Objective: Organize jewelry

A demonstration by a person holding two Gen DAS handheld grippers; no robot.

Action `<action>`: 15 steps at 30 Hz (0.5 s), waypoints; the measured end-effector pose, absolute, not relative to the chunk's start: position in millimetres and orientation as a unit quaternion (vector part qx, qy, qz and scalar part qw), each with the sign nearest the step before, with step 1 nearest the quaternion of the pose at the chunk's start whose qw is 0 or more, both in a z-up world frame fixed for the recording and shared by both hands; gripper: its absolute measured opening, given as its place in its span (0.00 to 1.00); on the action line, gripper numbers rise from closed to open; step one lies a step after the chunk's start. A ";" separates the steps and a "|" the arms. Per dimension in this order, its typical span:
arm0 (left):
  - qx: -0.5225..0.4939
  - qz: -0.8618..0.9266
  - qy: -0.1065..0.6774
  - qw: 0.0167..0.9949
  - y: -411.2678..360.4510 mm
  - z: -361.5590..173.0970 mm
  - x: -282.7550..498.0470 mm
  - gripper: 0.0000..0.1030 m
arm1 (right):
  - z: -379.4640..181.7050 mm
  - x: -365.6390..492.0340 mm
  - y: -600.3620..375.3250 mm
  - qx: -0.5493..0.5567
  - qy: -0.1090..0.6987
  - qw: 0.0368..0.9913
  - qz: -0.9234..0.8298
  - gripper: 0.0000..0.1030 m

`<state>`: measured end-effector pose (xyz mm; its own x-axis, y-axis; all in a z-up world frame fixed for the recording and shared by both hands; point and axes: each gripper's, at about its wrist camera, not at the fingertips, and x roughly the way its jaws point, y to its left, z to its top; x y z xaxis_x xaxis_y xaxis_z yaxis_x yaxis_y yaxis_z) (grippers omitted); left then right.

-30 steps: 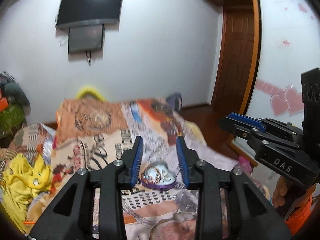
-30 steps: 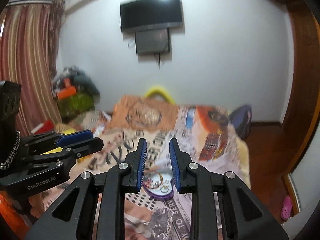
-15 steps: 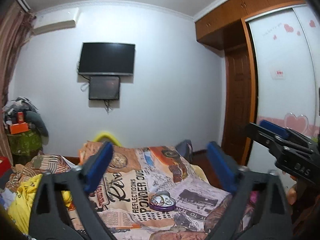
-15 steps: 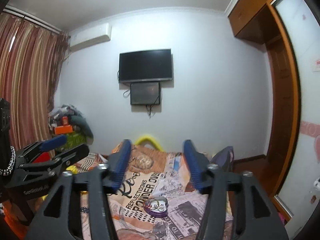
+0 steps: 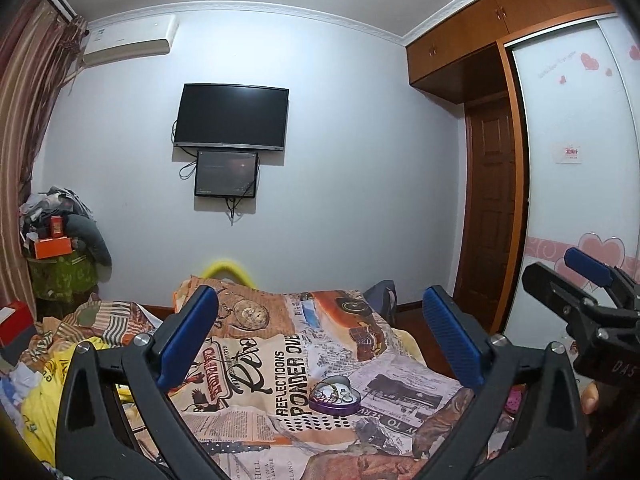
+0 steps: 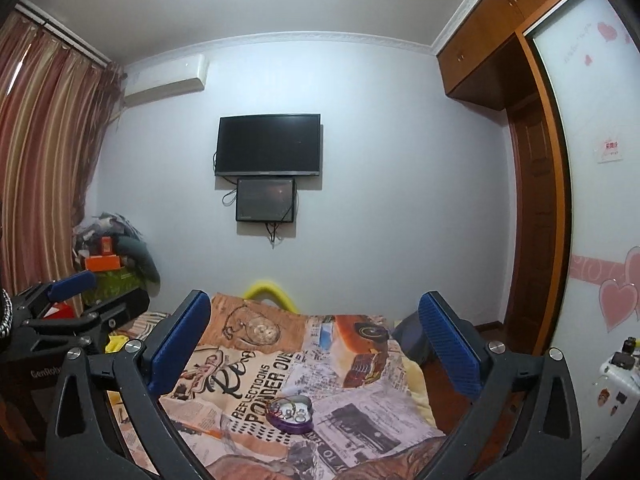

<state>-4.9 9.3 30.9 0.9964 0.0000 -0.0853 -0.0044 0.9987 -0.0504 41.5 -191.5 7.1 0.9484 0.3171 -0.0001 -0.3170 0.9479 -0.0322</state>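
Our left gripper (image 5: 320, 336) has its blue fingers (image 5: 188, 336) spread as wide as they go, and nothing is between them; they have just been opening. Our right gripper (image 6: 316, 340) is the same: fingers (image 6: 180, 340) wide apart, just opened, holding nothing. Both point level across the bed (image 5: 256, 364) and touch nothing.

The heart-shaped box (image 5: 334, 391) sits on the printed bedspread, low in the gap between the fingers in both views, well apart from them; it is purple on the side and has rings and little shiny bits inside (too small for us to name each one). In the left view the right gripper shows at the right edge.

We think the step now is to go down to the box for a piece; to do it well we should tip the fingers down slowly, pick just one small thing, and close gently so the box does not slide on the soft bed.
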 end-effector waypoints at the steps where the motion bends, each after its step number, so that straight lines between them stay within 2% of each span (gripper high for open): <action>1: -0.024 0.002 0.043 0.999 8.5 30.4 -5.2 1.00 | 5.7 40.2 -192.6 -0.016 -0.001 0.987 0.160 1.00; 15: -0.019 0.006 0.053 0.998 5.9 25.8 1.3 1.00 | 1.0 37.7 -200.8 -0.013 0.015 0.987 0.162 1.00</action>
<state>1.3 5.9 25.8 0.9944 0.0098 -0.1054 -0.0138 0.9992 -0.0371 37.7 -200.8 1.0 0.9469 0.3198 -0.0341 -0.3206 0.9470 -0.0215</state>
